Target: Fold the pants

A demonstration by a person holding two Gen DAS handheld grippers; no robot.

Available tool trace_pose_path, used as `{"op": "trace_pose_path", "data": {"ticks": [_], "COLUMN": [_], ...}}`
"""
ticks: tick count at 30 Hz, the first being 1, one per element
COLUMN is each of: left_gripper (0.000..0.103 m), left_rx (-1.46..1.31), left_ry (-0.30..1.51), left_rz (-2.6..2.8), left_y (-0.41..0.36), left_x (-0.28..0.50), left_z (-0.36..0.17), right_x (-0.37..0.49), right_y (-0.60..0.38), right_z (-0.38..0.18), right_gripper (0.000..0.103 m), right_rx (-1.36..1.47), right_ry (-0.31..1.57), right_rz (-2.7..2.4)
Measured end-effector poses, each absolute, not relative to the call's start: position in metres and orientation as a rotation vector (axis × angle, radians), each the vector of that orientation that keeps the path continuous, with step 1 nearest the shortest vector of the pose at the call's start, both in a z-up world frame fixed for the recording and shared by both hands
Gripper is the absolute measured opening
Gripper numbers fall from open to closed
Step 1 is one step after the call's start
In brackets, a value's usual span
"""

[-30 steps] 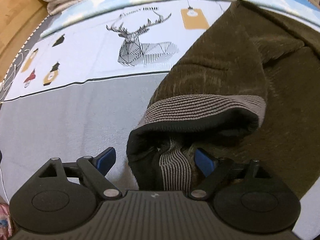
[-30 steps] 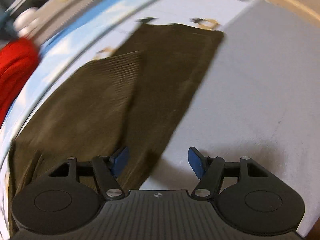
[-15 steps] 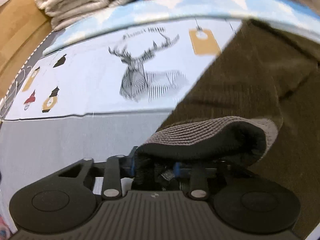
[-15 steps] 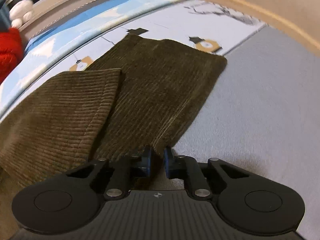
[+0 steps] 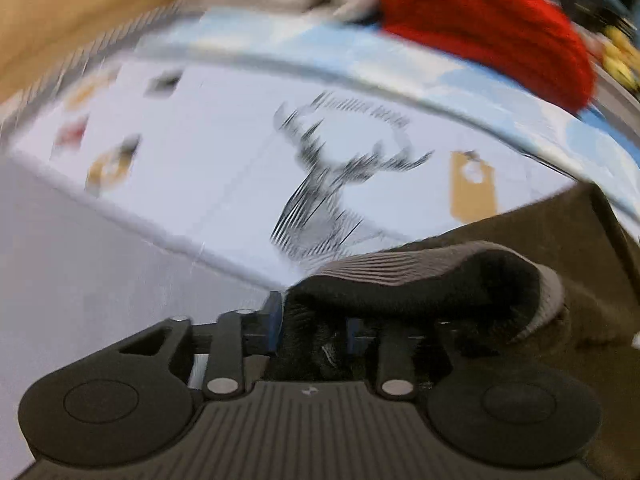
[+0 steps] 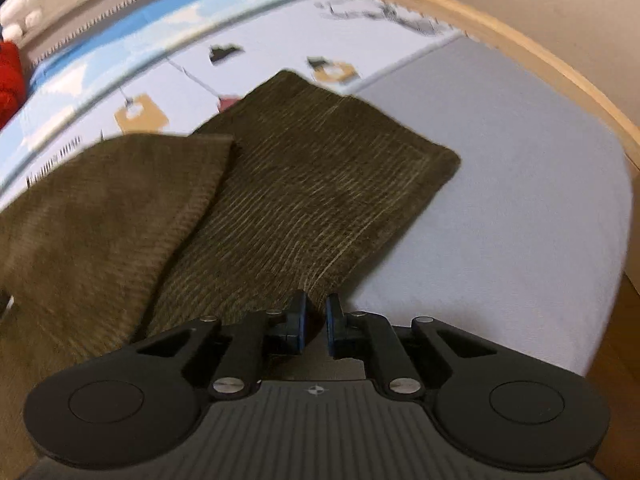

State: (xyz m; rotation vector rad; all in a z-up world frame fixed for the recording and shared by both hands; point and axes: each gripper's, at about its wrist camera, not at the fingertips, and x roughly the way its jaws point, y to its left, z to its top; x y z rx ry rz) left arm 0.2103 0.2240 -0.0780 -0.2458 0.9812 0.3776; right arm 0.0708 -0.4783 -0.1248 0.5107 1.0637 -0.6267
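Left tongs point(image 5: 311, 328), lower centre: pinching the ribbed waistband point(image 5: 424, 280). Right tongs point(image 6: 314, 326), lower centre: pinching a leg edge of the pants point(image 6: 304, 208), spread mid-frame on the bed point(image 6: 500, 184). Advice: lift both evenly, keeping edges aligned.

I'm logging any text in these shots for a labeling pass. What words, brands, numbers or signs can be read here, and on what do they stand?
None can be read.
Bedsheet: a printed line above the deer drawing, too blurred.
Bedsheet, right wrist view: dark print at the left edge, too blurred.
Pants: no text visible.
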Motion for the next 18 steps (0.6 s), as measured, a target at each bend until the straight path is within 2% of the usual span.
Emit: {"op": "trace_pose_path", "data": {"ticks": [4,5,7,11,15,18], "left_gripper": [0.056,0.058,0.062,0.064,0.074,0.079], "left_rx": [-0.466,-0.482,-0.465,-0.462,-0.415,-0.410], "left_ry": [1.029,1.032,1.015,1.048,1.077,1.085], "left_rz": [0.409,0.417,0.419,0.392,0.418,0.390], "left_y": [0.251,0.254,0.255,0.256,0.250,0.241], "left_x": [0.196,0.190,0.174,0.143,0.108,0.092], "left_z": [-0.077,-0.074,-0.065,-0.053,-0.038,-0.045], "right_x": [0.065,0.066,0.063,0.056,0.043,0.028], "right_y": [-0.492,-0.495,-0.498,-0.505,-0.521,-0.549], "right_z": [-0.135,-0.138,-0.137,-0.121,-0.113,-0.126], "right_gripper": [0.018,0.024,0.032,0.035,0.052,0.052], "right_rx": [0.670,0.691,0.715,0.640,0.637,0.771], "right_ry": [1.106,1.116,1.085,0.997,0.915,0.906], "right_rz": [-0.559,-0.530,-0.519,-0.541,-0.573,-0.638]}}
